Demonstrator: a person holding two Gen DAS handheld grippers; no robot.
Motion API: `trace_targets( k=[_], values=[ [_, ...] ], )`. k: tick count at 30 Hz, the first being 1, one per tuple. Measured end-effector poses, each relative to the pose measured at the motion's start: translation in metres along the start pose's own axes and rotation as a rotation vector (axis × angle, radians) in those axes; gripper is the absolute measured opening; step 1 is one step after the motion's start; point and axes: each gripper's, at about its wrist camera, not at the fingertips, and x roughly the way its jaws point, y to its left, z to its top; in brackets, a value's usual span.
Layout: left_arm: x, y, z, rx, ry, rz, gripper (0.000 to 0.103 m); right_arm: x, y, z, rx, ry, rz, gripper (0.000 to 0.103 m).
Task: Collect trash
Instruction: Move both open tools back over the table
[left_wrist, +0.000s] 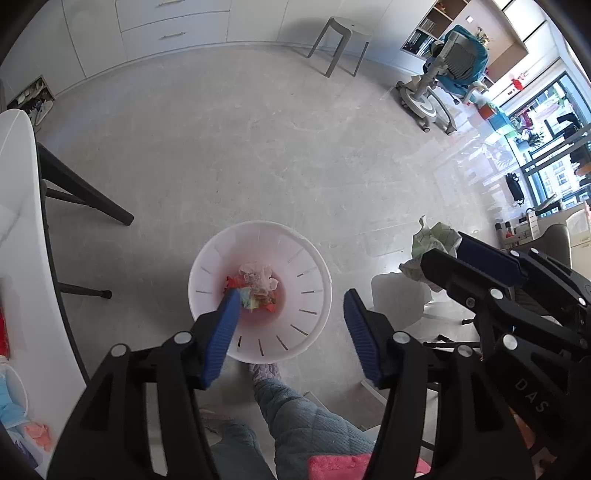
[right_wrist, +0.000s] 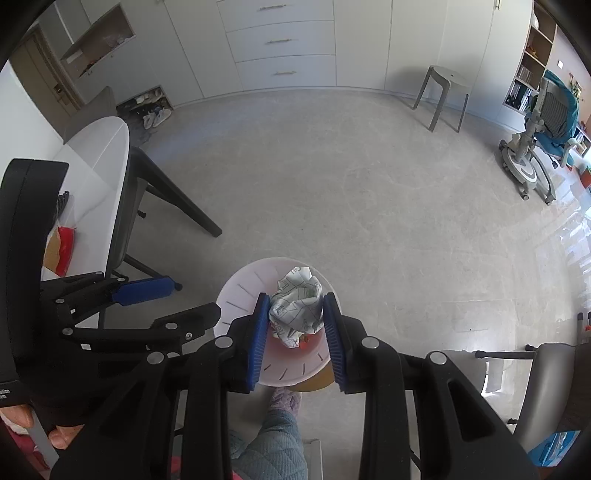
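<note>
Several scraps already lie in the white bin (left_wrist: 258, 288) on the floor, and the left gripper (left_wrist: 291, 321) hangs above it, jaws apart and empty. From the right wrist: the right gripper (right_wrist: 295, 332) pinches a crumpled paper (right_wrist: 295, 306) over the bin's rim (right_wrist: 236, 291), not yet dropped.

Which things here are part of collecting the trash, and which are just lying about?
Job: white bin, trash in it, crumpled paper held in right gripper, left gripper open.
Lying about: grey stool, shoes, wheeled chair.
</note>
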Motion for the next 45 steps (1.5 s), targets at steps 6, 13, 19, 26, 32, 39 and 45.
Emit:
trace_targets(
  k=[6,13,19,26,32,39,45],
  values=[
    [-0.016,0.007,-0.003,-0.006,-0.037,0.046,0.076,0.000,-0.002,0.001,0.019,-0.004,0.004,0.031],
    [-0.049,0.050,-0.024,-0.096,-0.078,0.165,0.083,0.025,0.008,0.002,0.019,0.043,0.055,0.032],
    [-0.081,0.089,-0.053,-0.196,-0.102,0.224,0.083,0.071,0.026,-0.007,-0.006,0.146,0.038,0.070],
    [-0.120,0.131,-0.094,-0.299,-0.148,0.291,0.083,0.078,0.066,-0.009,-0.079,0.148,0.033,0.083],
    [-0.161,0.175,-0.141,-0.411,-0.202,0.334,0.085,0.058,0.124,-0.002,-0.164,0.078,0.082,0.092],
    [-0.200,0.240,-0.216,-0.575,-0.248,0.407,0.090,0.042,0.210,0.002,-0.248,0.025,0.159,0.101],
    [-0.212,0.293,-0.269,-0.698,-0.252,0.432,0.091,0.042,0.284,0.009,-0.332,0.014,0.191,0.101]
  ],
)
